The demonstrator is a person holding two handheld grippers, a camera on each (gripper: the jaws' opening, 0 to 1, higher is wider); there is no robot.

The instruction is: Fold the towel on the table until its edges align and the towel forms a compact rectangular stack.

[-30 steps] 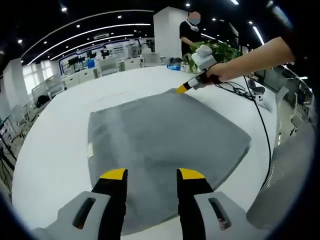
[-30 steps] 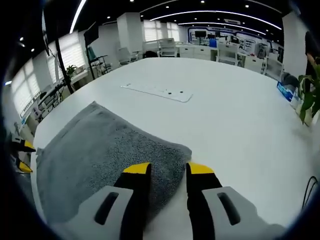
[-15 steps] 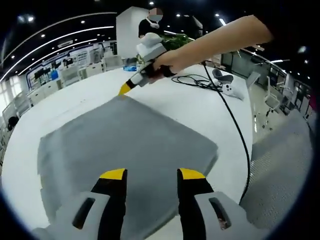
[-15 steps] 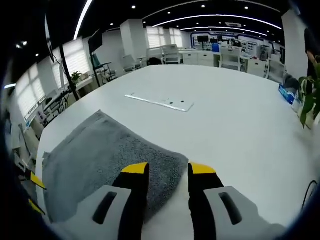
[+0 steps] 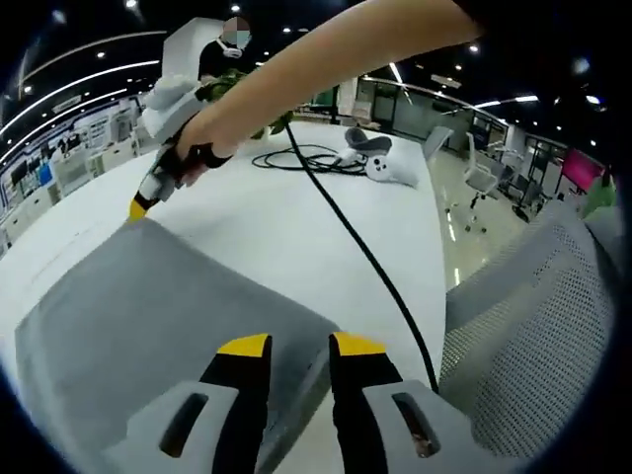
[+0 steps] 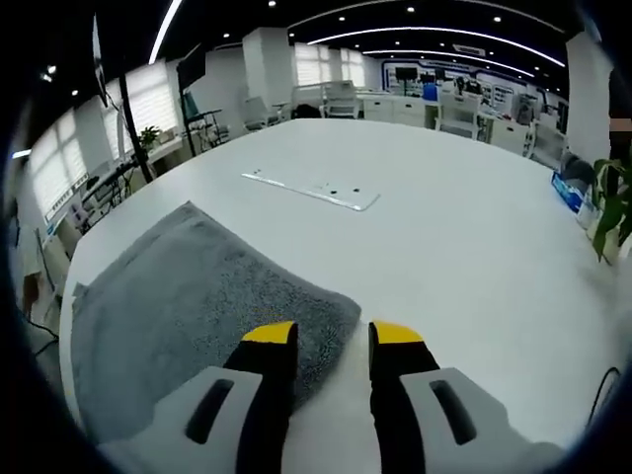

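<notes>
A grey towel (image 5: 148, 316) lies flat on the white table (image 5: 296, 217). My left gripper (image 5: 300, 346) is low over the towel's near corner, and the corner's edge lies between its yellow-tipped jaws, which stand a narrow gap apart. A hand holds the right gripper (image 5: 138, 207) at the towel's far corner, yellow tip touching the cloth. In the right gripper view the towel (image 6: 188, 306) spreads to the left, and its corner sits between the jaws of my open right gripper (image 6: 332, 334).
A black cable (image 5: 341, 217) runs across the table towards a white controller (image 5: 390, 170). A mesh chair (image 5: 543, 326) stands by the table's edge on the right. A thin white strip (image 6: 311, 188) lies beyond the towel, and a plant (image 6: 612, 197) stands at the far right.
The left view has swung right along the towel's near edge to its corner. The left jaws have narrowed. The right gripper stays at its corner.
</notes>
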